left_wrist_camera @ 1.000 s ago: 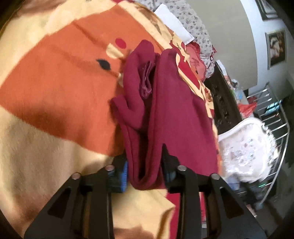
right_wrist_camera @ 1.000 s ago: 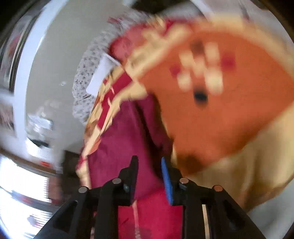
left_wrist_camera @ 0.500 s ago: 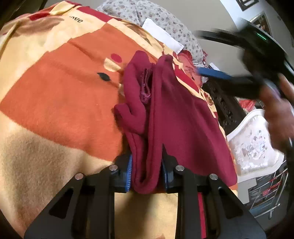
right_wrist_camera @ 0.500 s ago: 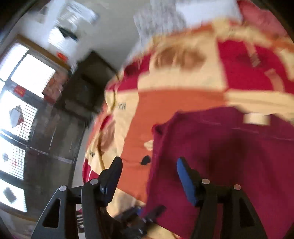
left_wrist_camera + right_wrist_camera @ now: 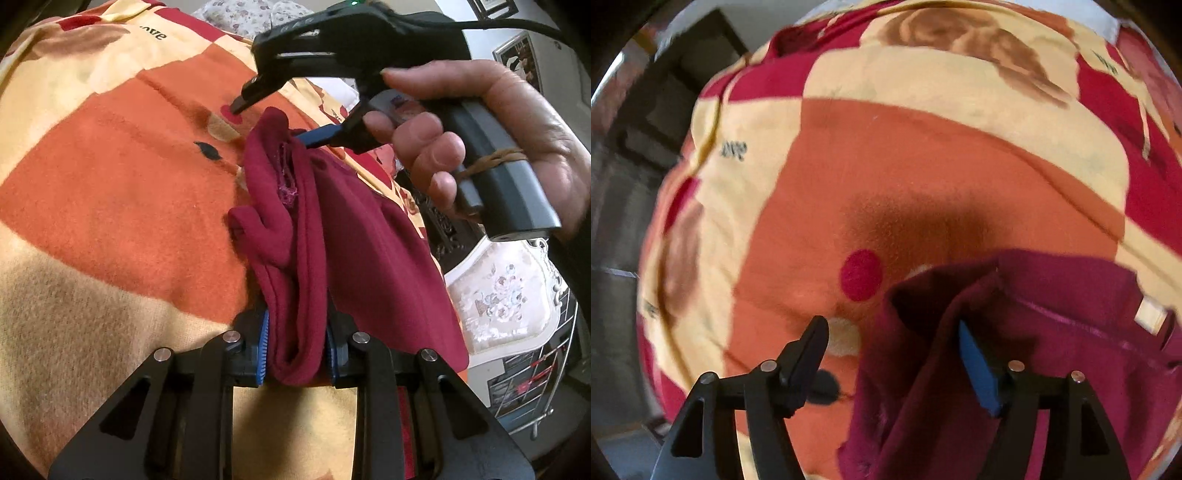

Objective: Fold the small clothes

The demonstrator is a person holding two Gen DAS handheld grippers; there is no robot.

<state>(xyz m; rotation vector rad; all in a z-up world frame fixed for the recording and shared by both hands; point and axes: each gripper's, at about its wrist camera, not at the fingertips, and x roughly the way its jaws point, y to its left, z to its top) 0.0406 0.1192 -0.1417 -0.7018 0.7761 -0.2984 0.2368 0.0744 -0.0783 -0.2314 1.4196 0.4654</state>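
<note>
Maroon fleece garment (image 5: 310, 236) lay bunched in lengthwise folds on the orange patterned blanket (image 5: 110, 192), pinched by the left gripper (image 5: 295, 347), while the right gripper (image 5: 892, 354) straddled its far end with jaws spread.

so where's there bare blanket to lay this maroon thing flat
Free: the orange and cream blanket left of the maroon garment, from the black spot down to the left gripper. In the right wrist view, the stretch beyond the red dot is bare too. Crowded: the garment's far end, where the open right gripper straddles a fold.
</note>
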